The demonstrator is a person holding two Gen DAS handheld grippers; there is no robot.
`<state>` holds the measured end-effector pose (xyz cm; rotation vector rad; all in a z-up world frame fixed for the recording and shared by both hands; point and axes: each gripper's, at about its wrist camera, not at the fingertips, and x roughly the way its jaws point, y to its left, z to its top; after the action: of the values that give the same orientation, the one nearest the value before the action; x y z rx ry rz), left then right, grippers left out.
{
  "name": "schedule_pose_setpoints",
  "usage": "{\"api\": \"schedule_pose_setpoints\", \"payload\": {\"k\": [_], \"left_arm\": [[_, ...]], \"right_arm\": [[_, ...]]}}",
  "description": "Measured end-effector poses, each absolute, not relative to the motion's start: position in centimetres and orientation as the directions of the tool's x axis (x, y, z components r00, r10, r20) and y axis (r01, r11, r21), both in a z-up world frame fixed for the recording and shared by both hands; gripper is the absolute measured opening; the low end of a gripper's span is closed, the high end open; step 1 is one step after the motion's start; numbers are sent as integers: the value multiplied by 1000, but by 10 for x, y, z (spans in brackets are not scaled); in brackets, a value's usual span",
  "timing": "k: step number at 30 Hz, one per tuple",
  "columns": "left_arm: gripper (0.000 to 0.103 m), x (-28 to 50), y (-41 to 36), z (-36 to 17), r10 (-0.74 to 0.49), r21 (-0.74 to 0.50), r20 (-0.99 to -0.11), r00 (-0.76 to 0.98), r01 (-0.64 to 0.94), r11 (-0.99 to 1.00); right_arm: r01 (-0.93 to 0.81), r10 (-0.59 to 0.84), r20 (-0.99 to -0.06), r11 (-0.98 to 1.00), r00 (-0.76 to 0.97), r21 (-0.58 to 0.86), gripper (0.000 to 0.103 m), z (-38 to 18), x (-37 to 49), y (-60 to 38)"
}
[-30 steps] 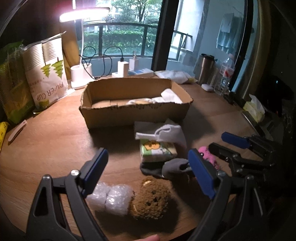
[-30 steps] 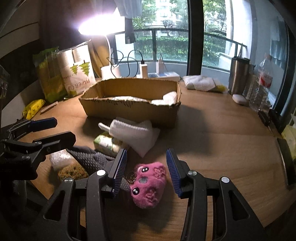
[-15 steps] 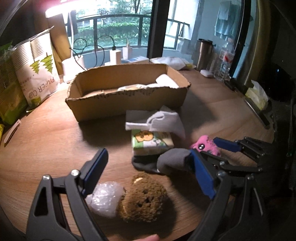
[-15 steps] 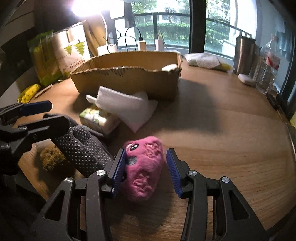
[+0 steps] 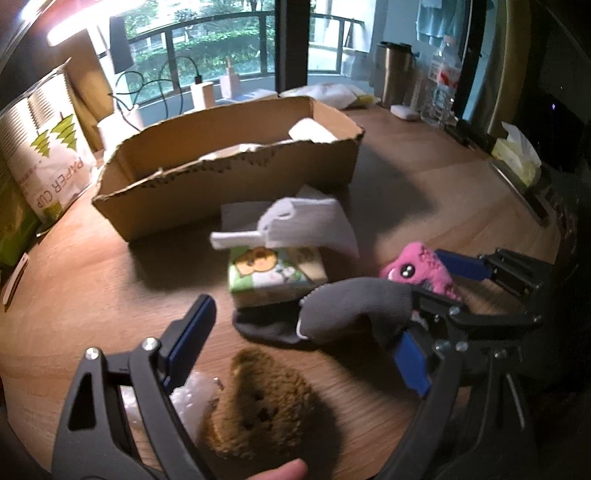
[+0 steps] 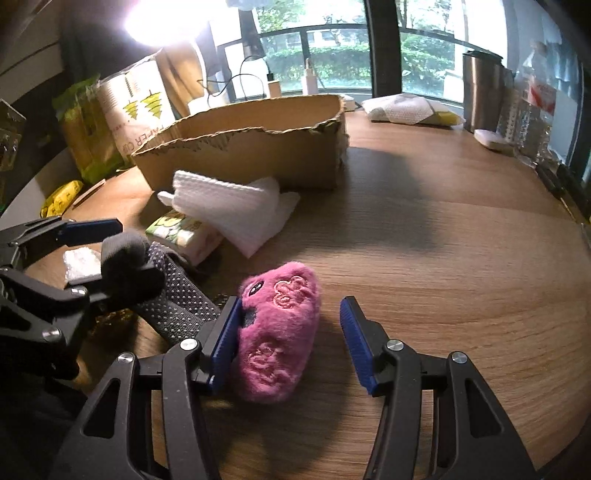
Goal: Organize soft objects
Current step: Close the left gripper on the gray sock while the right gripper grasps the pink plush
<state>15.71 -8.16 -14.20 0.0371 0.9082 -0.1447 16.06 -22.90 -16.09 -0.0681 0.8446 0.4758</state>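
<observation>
Both tools wide, empty: R (image 6: 290, 325) astride pink plush (image 6: 279, 328); box (image 5: 236, 184) w/ white cloths.

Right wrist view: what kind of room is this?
Probably a home or apartment room beside a balcony: a wooden table by a glass door with a balcony railing outside, a lit desk lamp, and plugged-in chargers on the sill.
</observation>
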Motion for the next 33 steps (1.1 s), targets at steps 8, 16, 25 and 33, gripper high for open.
{"api": "schedule_pose_setpoints", "payload": {"k": [8, 16, 25, 33], "left_arm": [[72, 164, -98, -151, -121, -21, -818, 562, 182, 983], [42, 164, -103, -155, -168, -61, -838, 519, 217, 974], [36, 150, -95, -132, -228, -101, -789, 571, 245, 964], [36, 143, -82, -112, -262, -135, -744, 614, 245, 960]], "right_arm": [[-400, 371, -722, 905, 584, 142, 52, -160, 163, -249], [-423, 384, -712, 896, 588, 134, 38, -159, 158, -247], [-409, 379, -694, 903, 613, 132, 35, -146, 157, -253], [-424, 384, -663, 899, 642, 111, 35, -124, 152, -245]]}}
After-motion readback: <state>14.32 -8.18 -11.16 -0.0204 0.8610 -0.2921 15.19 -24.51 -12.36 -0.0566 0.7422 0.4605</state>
